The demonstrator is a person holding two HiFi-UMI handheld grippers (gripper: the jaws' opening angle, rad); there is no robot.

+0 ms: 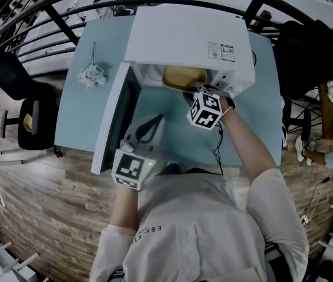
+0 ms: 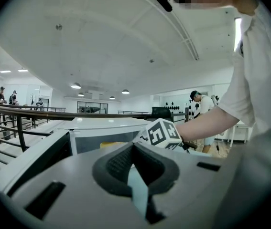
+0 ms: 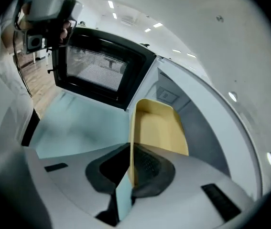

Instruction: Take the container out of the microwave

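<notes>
The white microwave (image 1: 184,34) stands on a light blue table (image 1: 75,122) with its door (image 1: 110,122) swung open to the left. A yellow container (image 1: 184,75) sits in the microwave's mouth, its near end sticking out. My right gripper (image 1: 194,89) is shut on the container's near wall; in the right gripper view the thin yellow wall (image 3: 132,142) stands between the dark pads of the gripper (image 3: 131,162). My left gripper (image 1: 156,121) hangs in front of the open door, shut with nothing in it (image 2: 134,152), and it points at the microwave (image 2: 102,125).
A small bunch of white flowers (image 1: 93,74) lies on the table left of the door. A black chair (image 1: 31,122) stands left of the table. A black cable (image 1: 218,151) trails over the table's near edge. Dark railings (image 1: 49,10) curve behind the table.
</notes>
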